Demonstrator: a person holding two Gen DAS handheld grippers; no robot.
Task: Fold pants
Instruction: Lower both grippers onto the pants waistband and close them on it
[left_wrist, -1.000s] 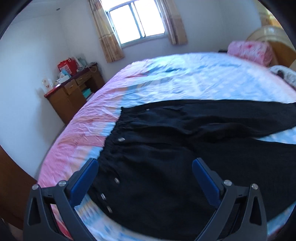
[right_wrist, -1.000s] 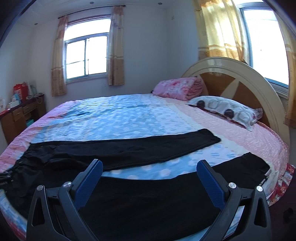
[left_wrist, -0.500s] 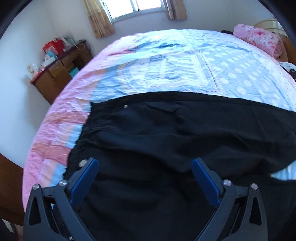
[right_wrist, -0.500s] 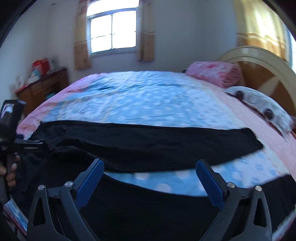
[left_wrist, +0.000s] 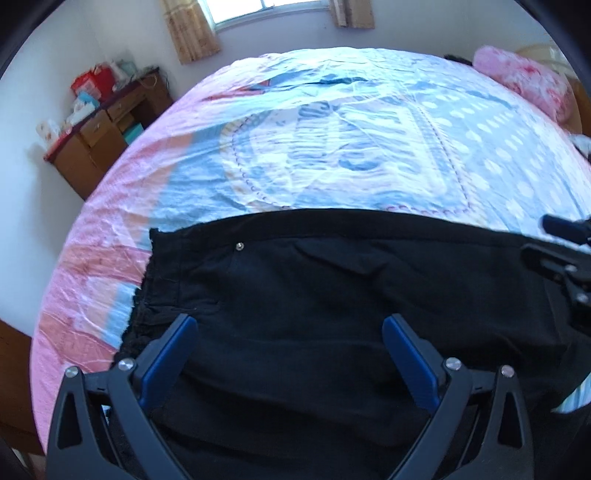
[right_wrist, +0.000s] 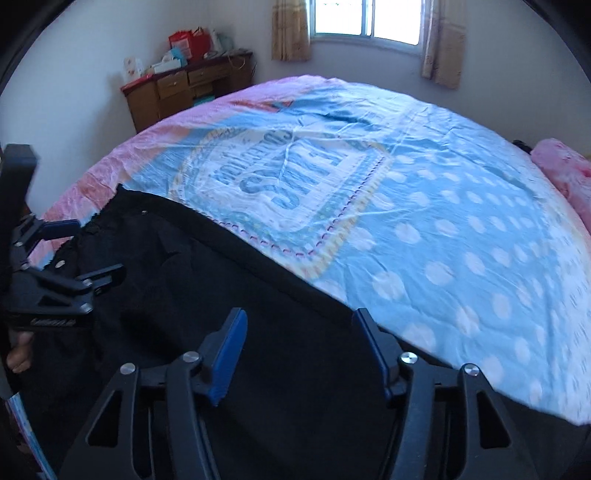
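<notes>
Pants (left_wrist: 332, 314) lie spread flat along the near edge of the bed (left_wrist: 369, 147), waistband leftward, with left gripper (left_wrist: 290, 341) and right gripper (right_wrist: 297, 343) both poised over the fabric, jaws apart and empty, apparently positioned for a first fold.

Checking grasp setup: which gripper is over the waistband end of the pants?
The left gripper: its open jaws hang over the gathered waistband by the pink bed edge. The right gripper, also open, is further along the black pants.
</notes>
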